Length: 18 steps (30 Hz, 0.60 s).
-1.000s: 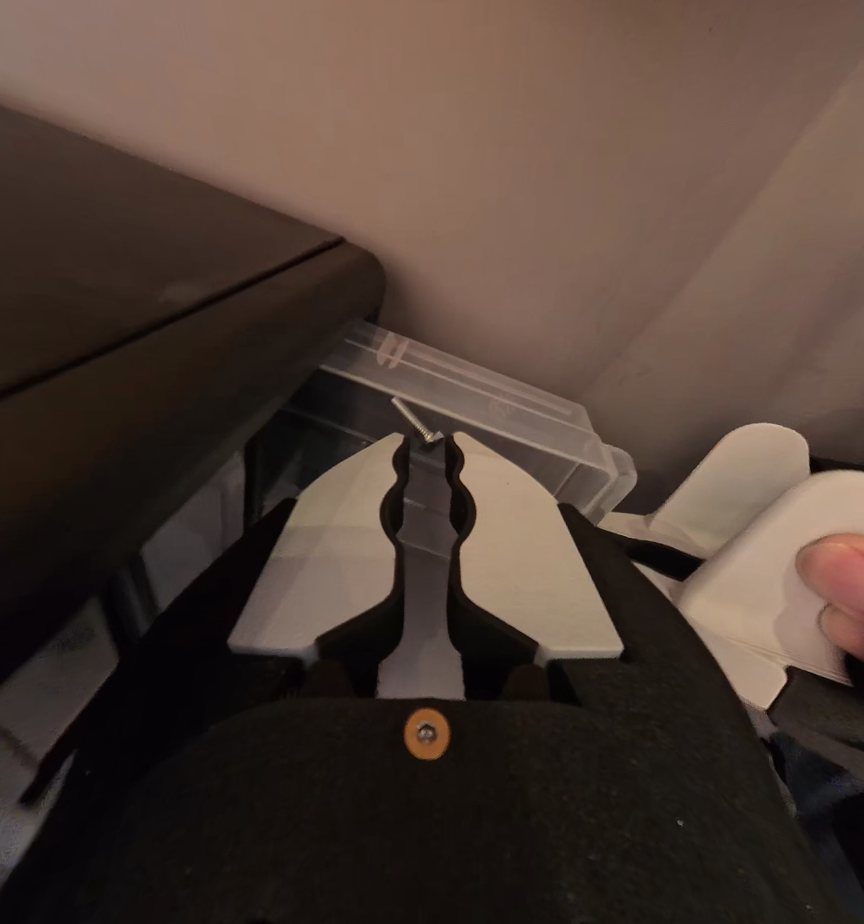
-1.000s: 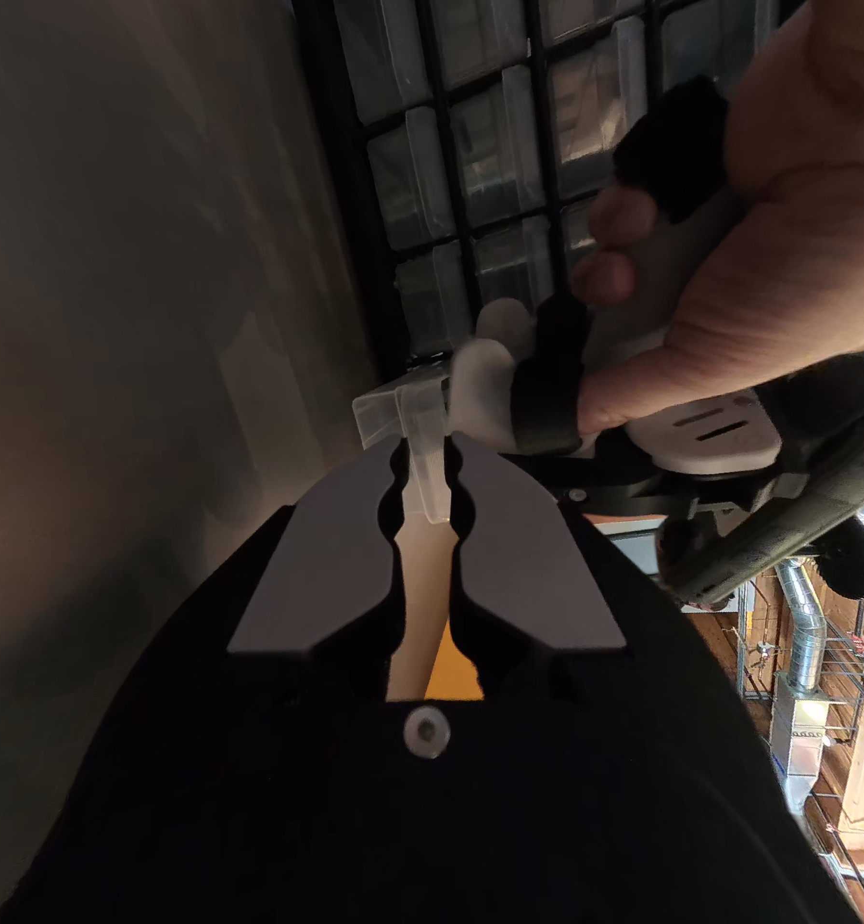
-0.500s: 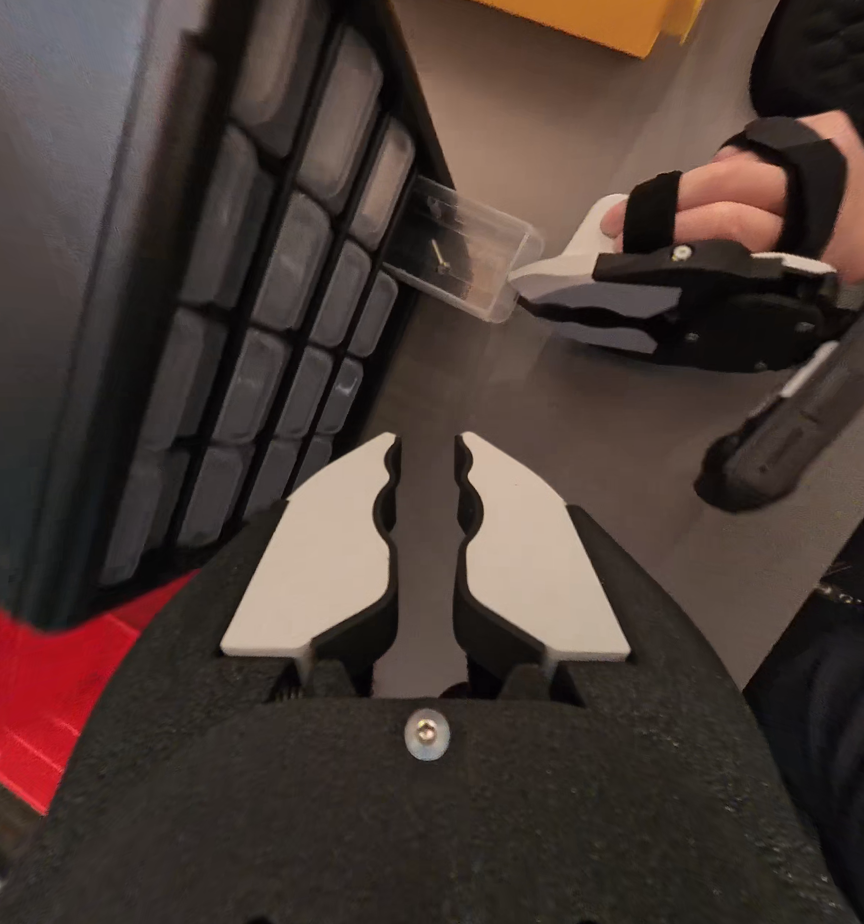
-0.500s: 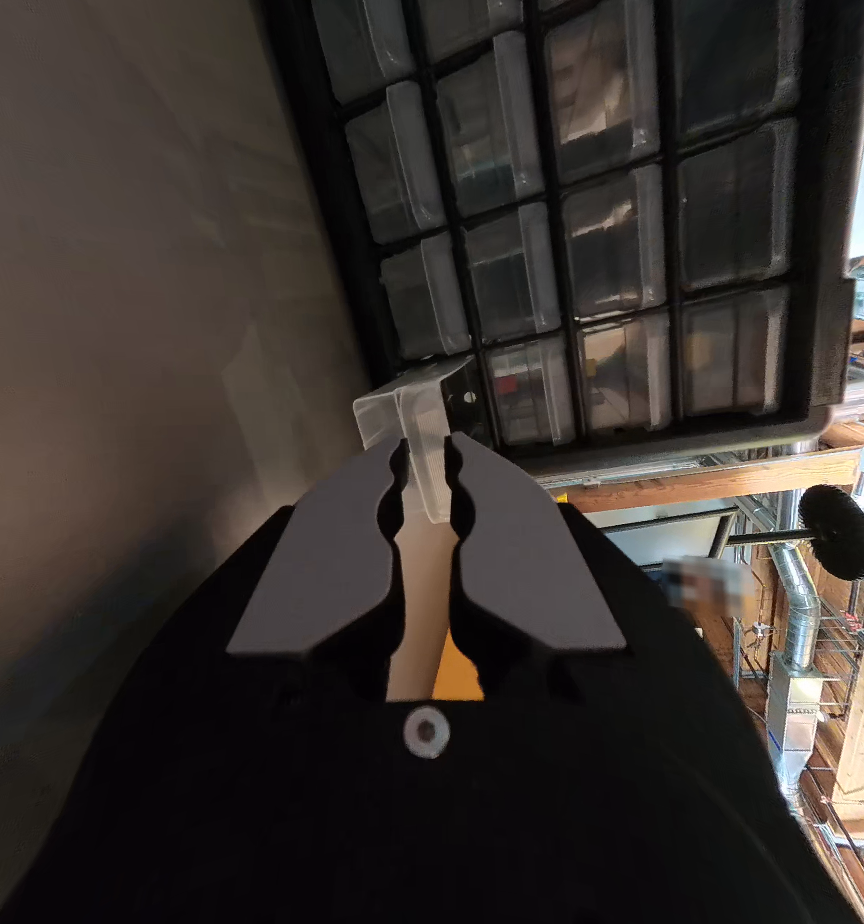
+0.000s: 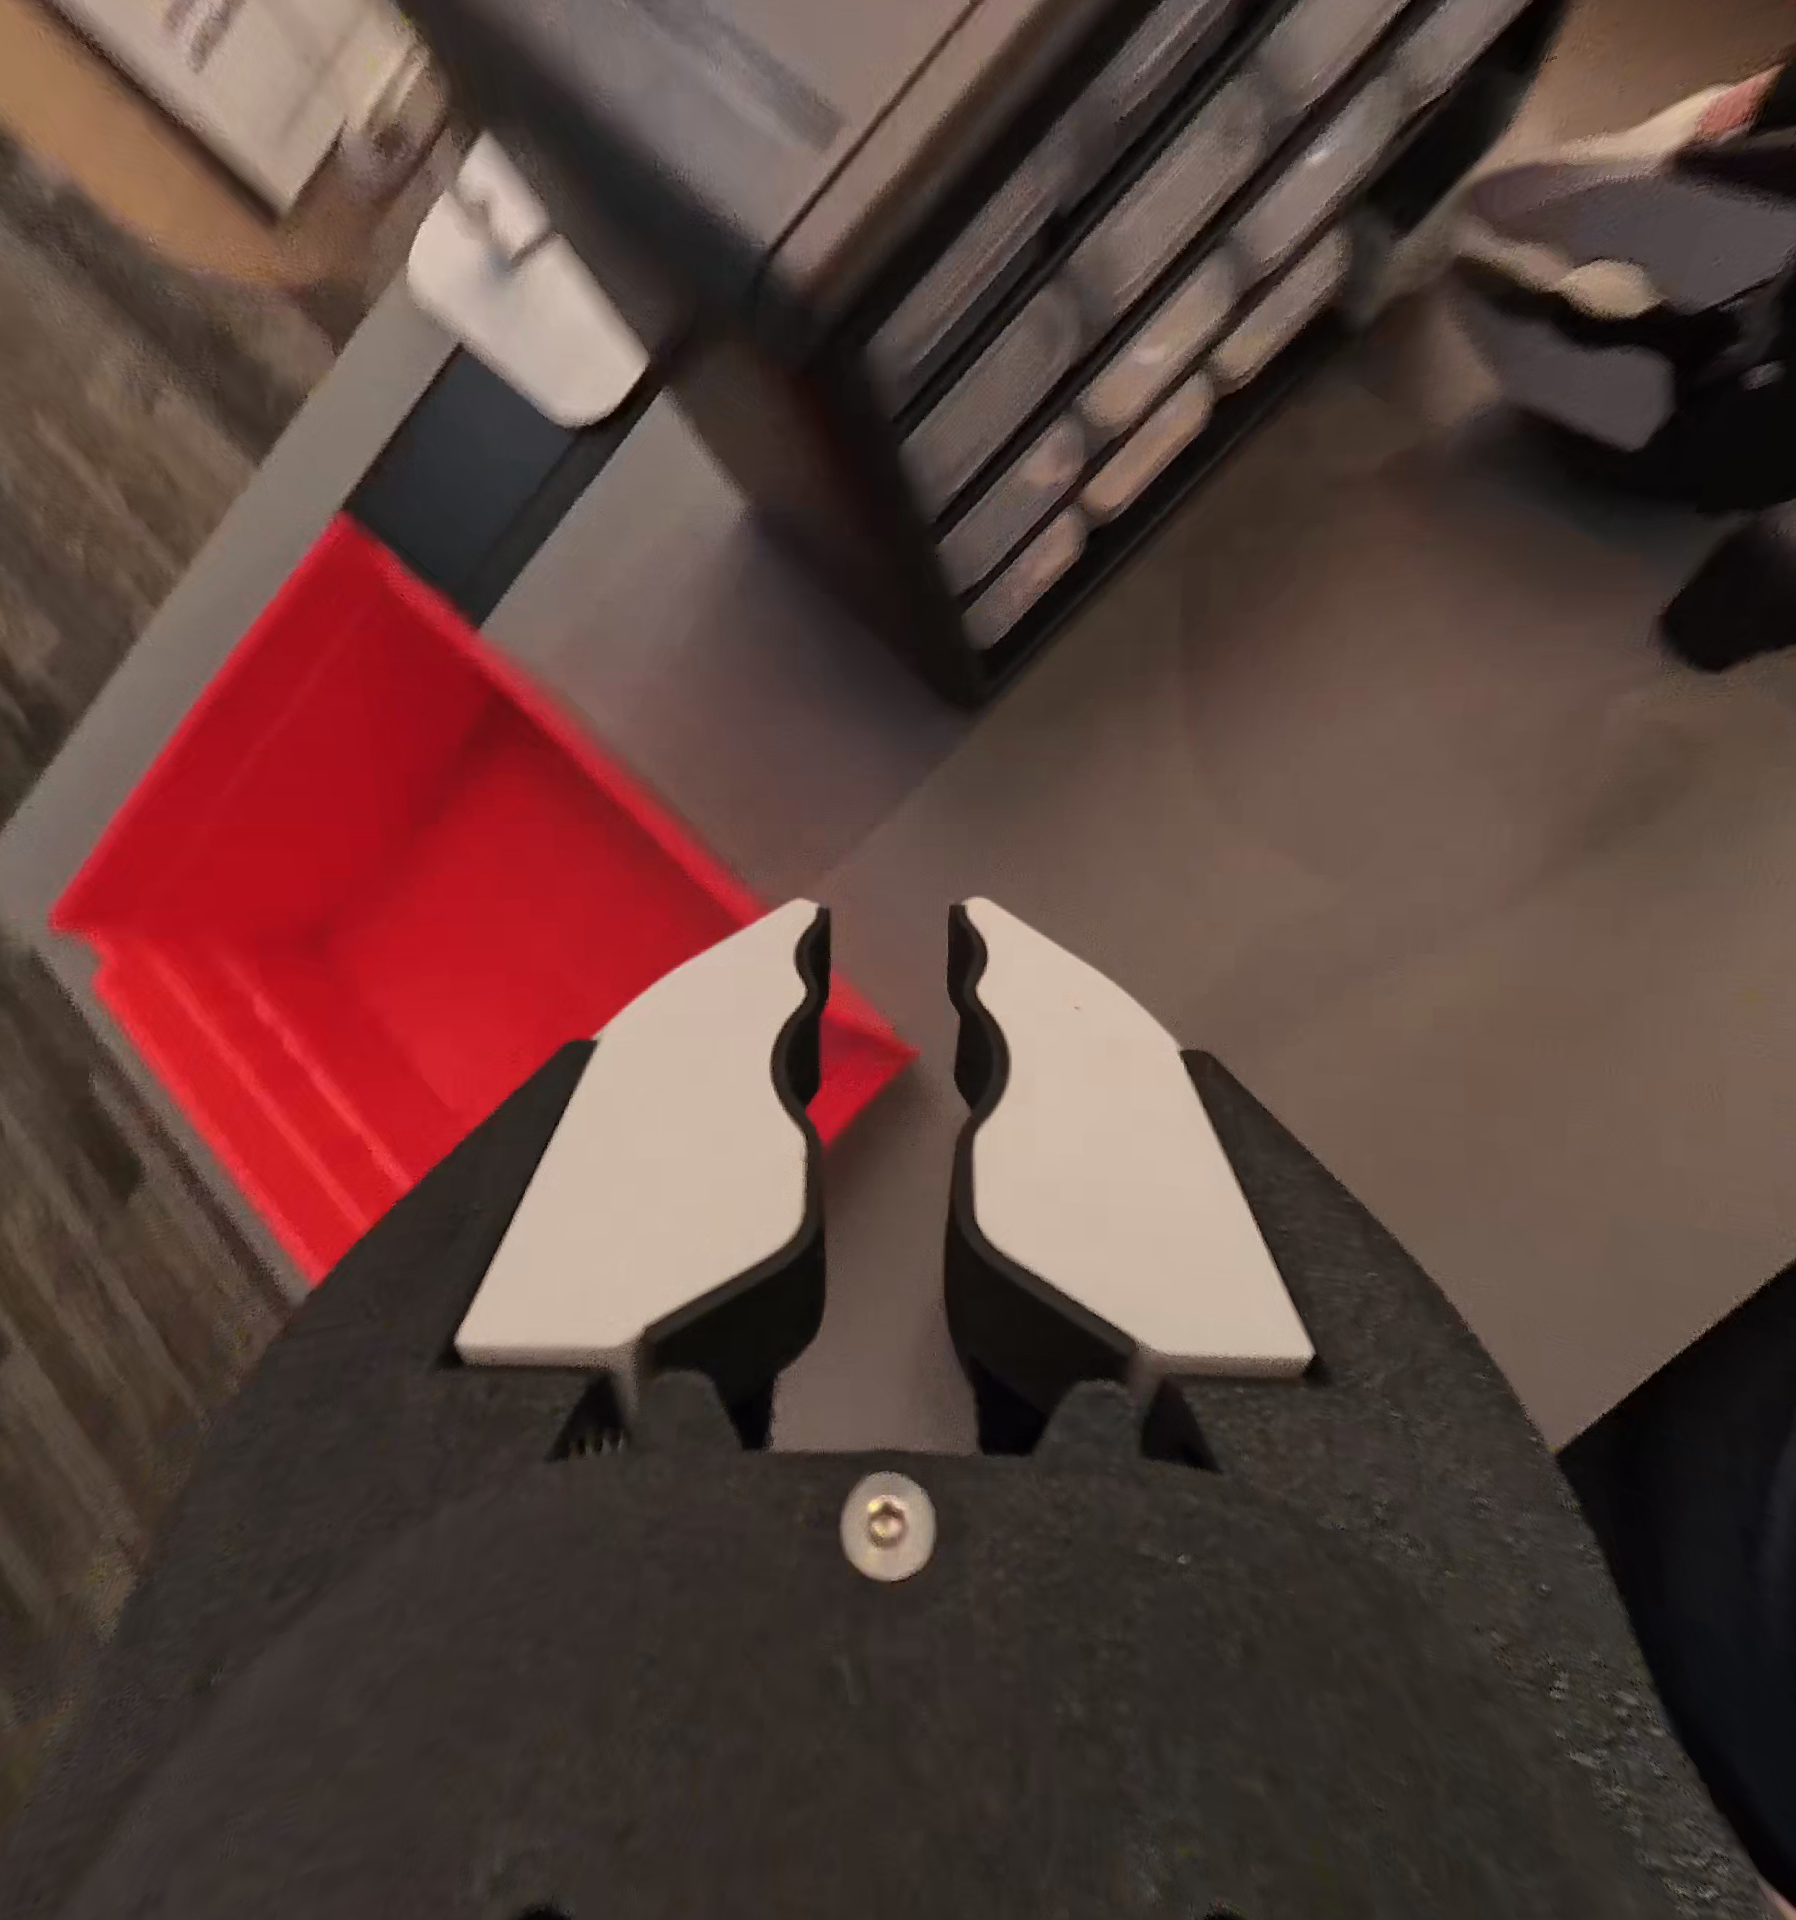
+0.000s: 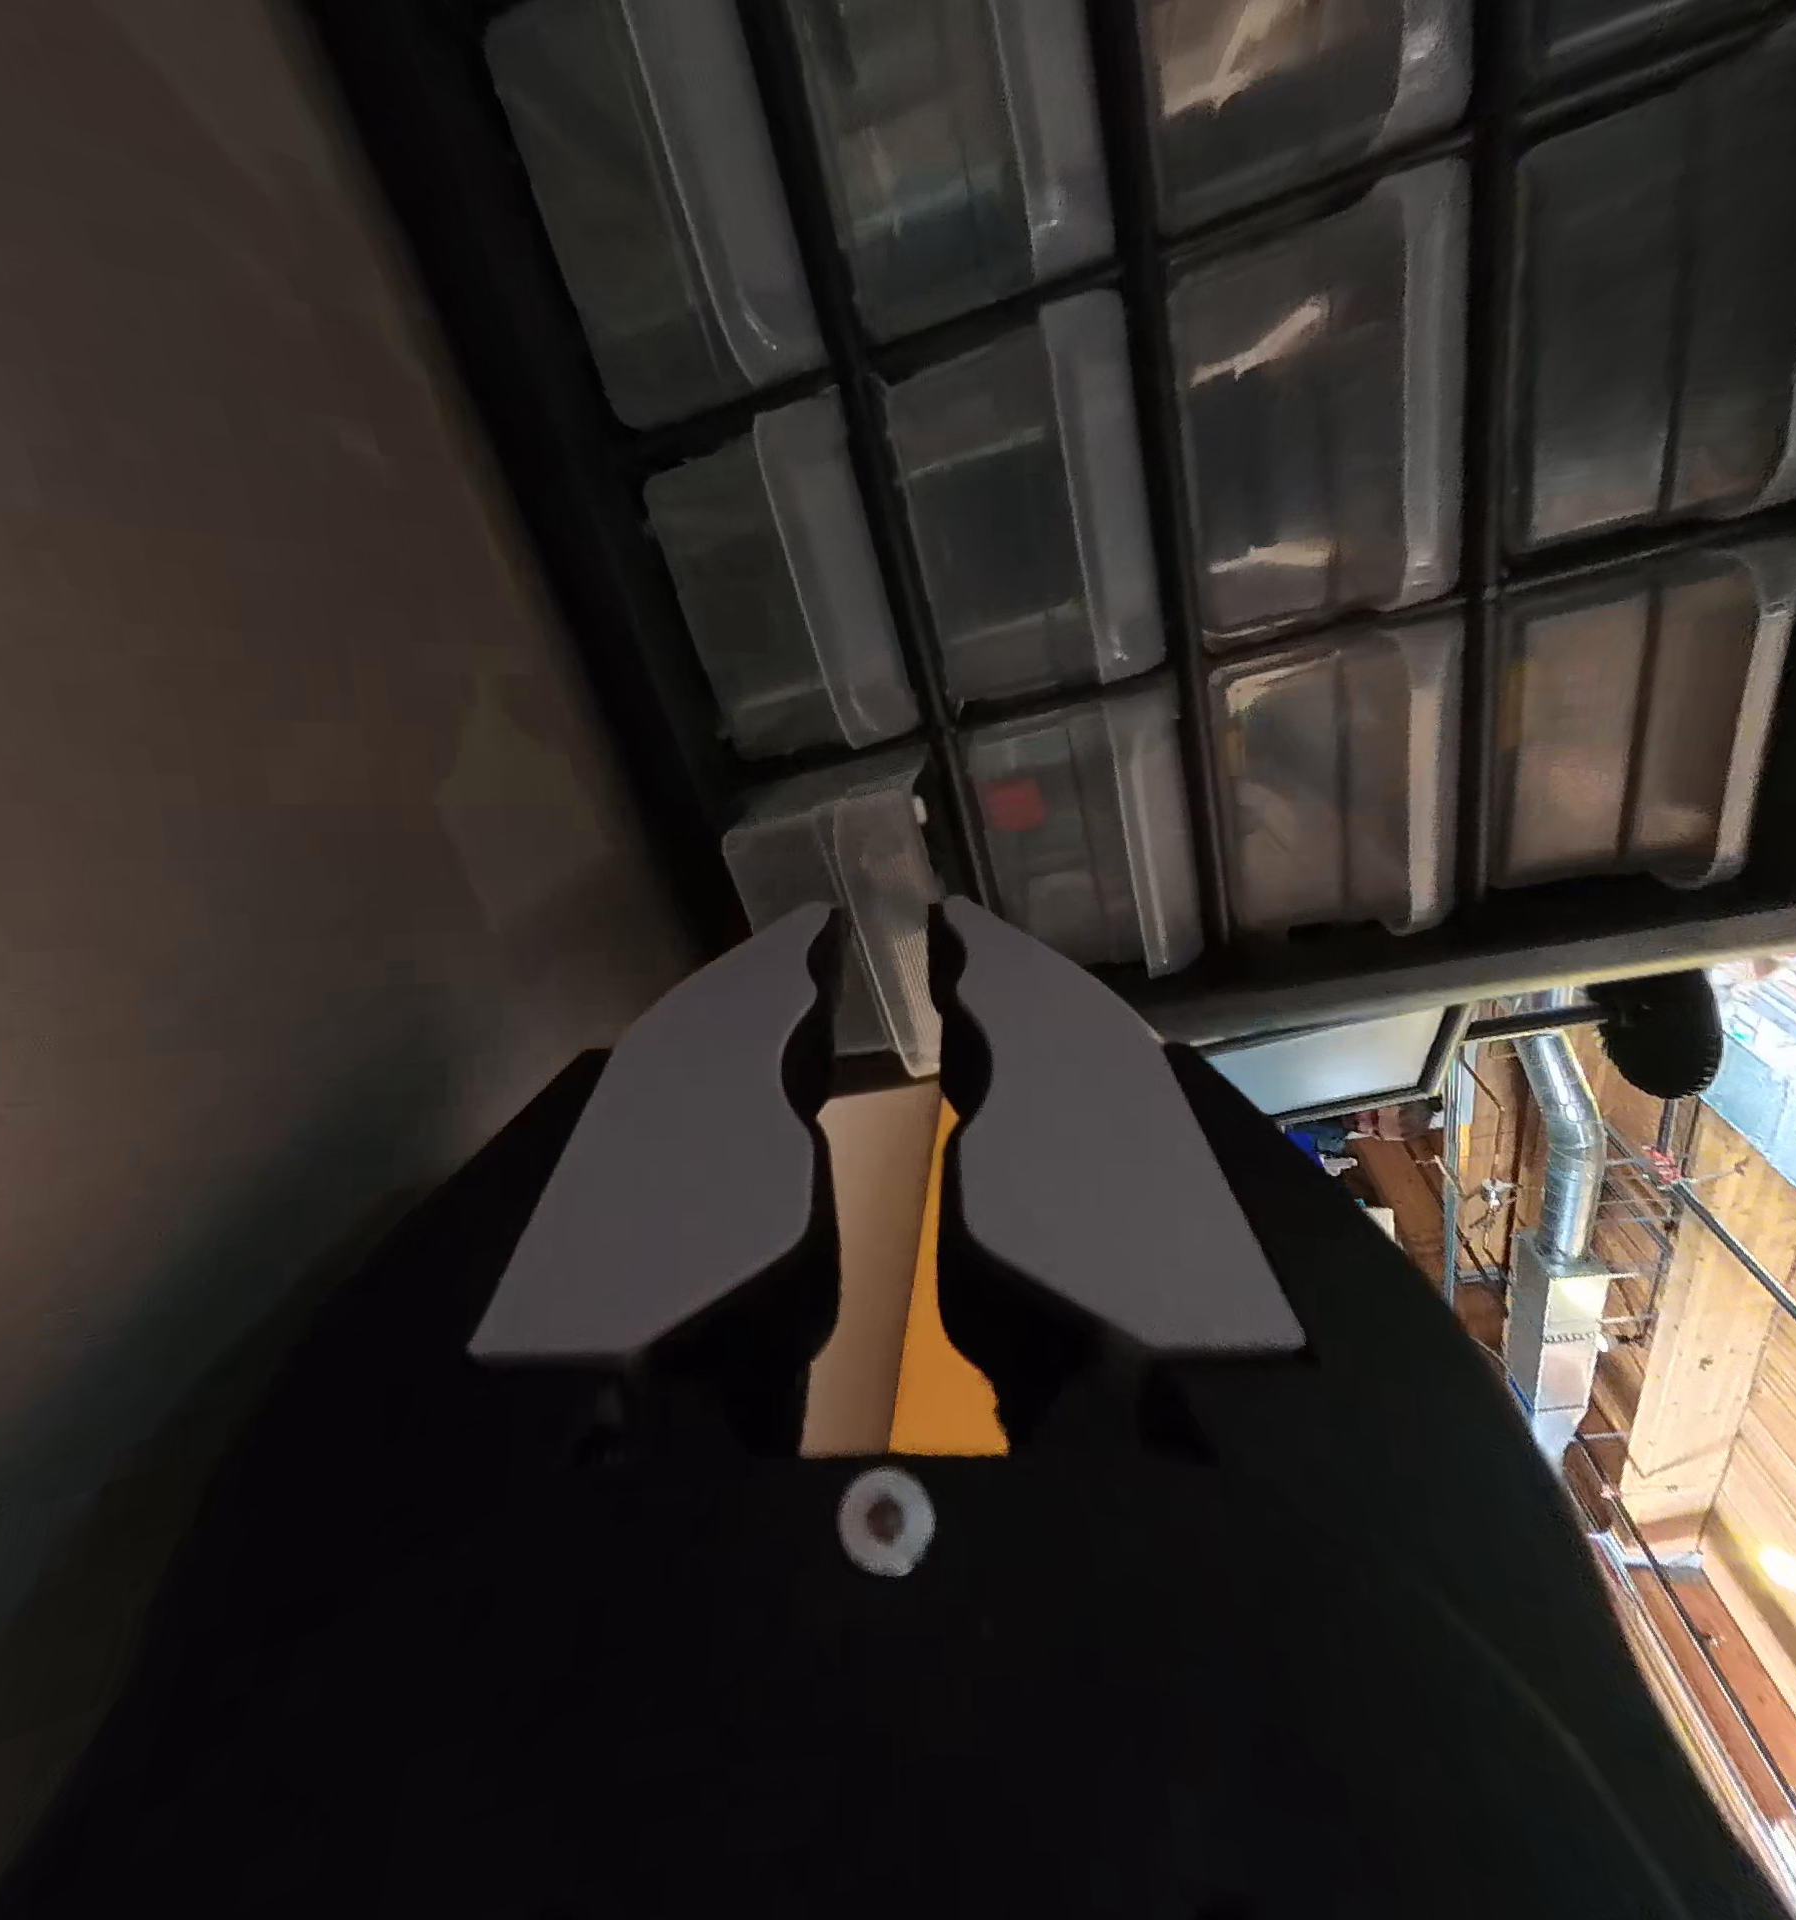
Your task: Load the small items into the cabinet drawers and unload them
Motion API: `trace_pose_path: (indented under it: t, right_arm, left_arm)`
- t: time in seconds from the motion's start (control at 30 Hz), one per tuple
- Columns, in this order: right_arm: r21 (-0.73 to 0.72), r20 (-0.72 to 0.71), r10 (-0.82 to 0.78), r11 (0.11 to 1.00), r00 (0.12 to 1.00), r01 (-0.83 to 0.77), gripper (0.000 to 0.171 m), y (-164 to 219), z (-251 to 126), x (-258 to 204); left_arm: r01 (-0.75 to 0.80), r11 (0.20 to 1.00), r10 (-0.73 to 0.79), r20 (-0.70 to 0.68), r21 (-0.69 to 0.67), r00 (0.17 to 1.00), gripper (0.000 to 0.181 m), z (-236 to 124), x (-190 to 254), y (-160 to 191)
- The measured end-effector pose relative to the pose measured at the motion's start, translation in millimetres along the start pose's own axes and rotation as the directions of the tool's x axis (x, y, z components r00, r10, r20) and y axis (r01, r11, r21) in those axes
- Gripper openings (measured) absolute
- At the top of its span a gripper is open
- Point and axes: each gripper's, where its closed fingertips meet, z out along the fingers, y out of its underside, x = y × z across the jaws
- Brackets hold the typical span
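Left tool hangs over the grey table with its two pale fingers set a clear gap apart and nothing between them. Its tips sit above the near corner of a red bin, which stands at the table's left edge and looks bare inside, though the left wrist view is smeared by motion. Farther along the table, toward its far edge, stands the black cabinet with its rows of small clear drawers; from this angle they all look pushed in, but the blur hides detail. At the upper right of that view, the right tool shows only as a dark and pale blur beside the cabinet.

In the right wrist view the picture is rolled on its side, with the cabinet filling the upper half. One clear drawer, in the corner slot next to the table surface, sticks out a short way from the cabinet front. The right tool has its fingers narrowed around the drawer's front pull tab, which fills the gap between the tips. What lies inside that drawer cannot be made out. The drawer beside it holds something red. A strip of yellow shows between the finger roots.
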Motion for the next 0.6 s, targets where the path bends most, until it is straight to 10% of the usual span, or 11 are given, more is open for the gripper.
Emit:
trace_pose_path:
  t: [0.3,0.6]
  right_arm:
    - [-0.017,0.004,-0.015,1.0,1.0,0.015,0.02,1.3,15.3,0.5]
    - [-0.034,0.0,0.002,0.999,1.0,-0.002,0.024,0.4,17.8,-0.6]
  left_arm:
    - [0.445,0.819,-0.412,0.171,-0.361,0.895,0.022,35.4,-86.5,125.4]
    - [0.485,0.691,-0.492,0.141,-0.536,0.859,0.03,94.1,-95.4,163.3]
